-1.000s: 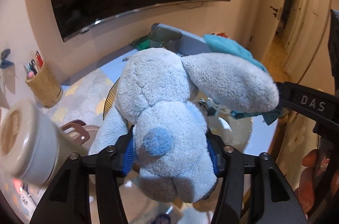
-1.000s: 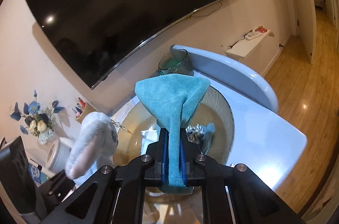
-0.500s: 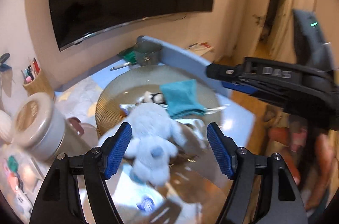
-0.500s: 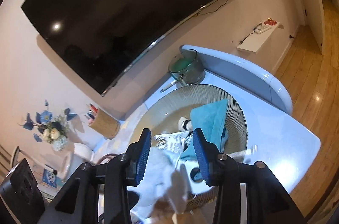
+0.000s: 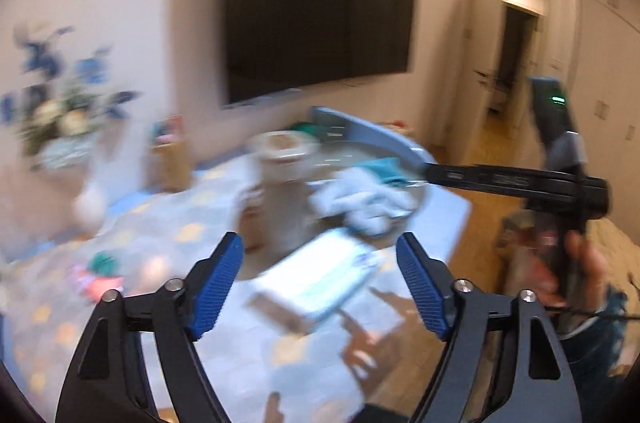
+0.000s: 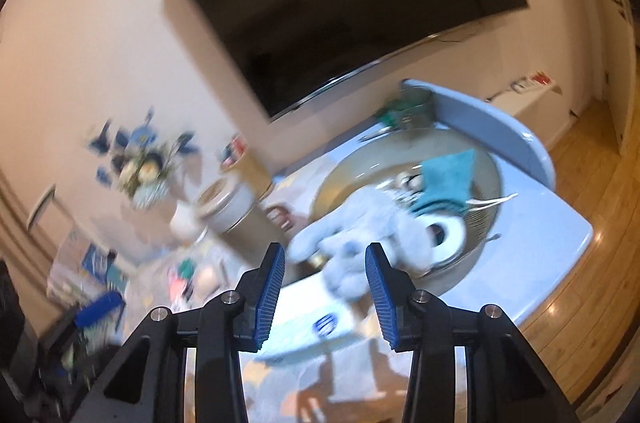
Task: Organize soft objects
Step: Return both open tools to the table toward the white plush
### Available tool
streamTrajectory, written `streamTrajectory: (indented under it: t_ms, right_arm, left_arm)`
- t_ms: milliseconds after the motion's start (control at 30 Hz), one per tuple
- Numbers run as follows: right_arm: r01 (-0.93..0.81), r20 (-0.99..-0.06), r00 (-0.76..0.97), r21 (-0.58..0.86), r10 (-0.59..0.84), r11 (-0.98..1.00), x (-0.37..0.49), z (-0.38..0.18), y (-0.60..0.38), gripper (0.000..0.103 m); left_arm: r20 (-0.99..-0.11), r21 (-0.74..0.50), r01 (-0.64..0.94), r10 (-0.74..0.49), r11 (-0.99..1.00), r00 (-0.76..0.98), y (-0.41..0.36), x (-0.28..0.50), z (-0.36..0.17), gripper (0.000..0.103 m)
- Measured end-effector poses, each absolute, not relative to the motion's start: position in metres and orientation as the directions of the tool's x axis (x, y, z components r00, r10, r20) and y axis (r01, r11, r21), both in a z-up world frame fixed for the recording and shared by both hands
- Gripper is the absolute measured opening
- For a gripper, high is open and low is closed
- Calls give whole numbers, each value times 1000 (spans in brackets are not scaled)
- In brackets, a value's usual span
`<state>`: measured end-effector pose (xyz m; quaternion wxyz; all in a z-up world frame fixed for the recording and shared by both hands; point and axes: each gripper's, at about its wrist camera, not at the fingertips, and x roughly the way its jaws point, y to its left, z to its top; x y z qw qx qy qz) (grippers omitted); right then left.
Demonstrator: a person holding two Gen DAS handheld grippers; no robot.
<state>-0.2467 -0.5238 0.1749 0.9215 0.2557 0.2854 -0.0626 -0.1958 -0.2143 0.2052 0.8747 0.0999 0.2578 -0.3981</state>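
A pale blue plush toy (image 6: 360, 227) lies across the front rim of the round woven basket (image 6: 490, 219), its limbs hanging over the edge. A teal cloth (image 6: 448, 181) rests inside the basket behind it. In the blurred left wrist view the plush (image 5: 360, 201) and the cloth (image 5: 380, 167) sit far ahead. My left gripper (image 5: 318, 283) holds nothing, and its jaws are still opening. My right gripper (image 6: 325, 281) is open and empty, pulled back from the basket; it also shows from the side, held by a hand (image 5: 588, 263).
A flat packet (image 5: 316, 283) lies on the patterned tablecloth below the left gripper. A beige lidded canister (image 6: 236, 215), a wicker pen holder (image 6: 248, 163), a glass pot (image 6: 412, 107) and a flower vase (image 6: 148, 167) stand on the table. A large TV hangs on the wall.
Both grippers let go: the plush and the teal cloth dropped into the basket. Both grippers then drew back and up from it, and the left one swung to the left.
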Motion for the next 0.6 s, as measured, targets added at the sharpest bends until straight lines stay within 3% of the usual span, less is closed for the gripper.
streamTrajectory:
  t_ms: [133, 233, 300, 400, 600]
  right_arm:
    - [178, -569, 816, 407, 97, 896, -232, 175, -468, 50]
    - [77, -580, 795, 383, 176, 920, -209, 172, -416, 50]
    - [-5, -584, 774, 379, 244, 925, -189, 168, -379, 51]
    - [-96, -613, 720, 378, 327, 921, -158, 153, -333, 64]
    - [-160, -669, 617, 407, 413, 899, -88, 90, -269, 65]
  left_arm:
    - [-457, -74, 579, -544, 812, 704, -126, -163, 214, 79]
    - [-442, -83, 456, -443, 886, 780, -77, -138, 214, 79]
    - [-450, -99, 385, -386, 918, 805, -47, -121, 207, 85]
    - [-494, -140, 292, -322, 946, 808, -15, -95, 185, 85]
    - [-657, -147, 201, -248, 969, 712, 10, -44, 104, 85]
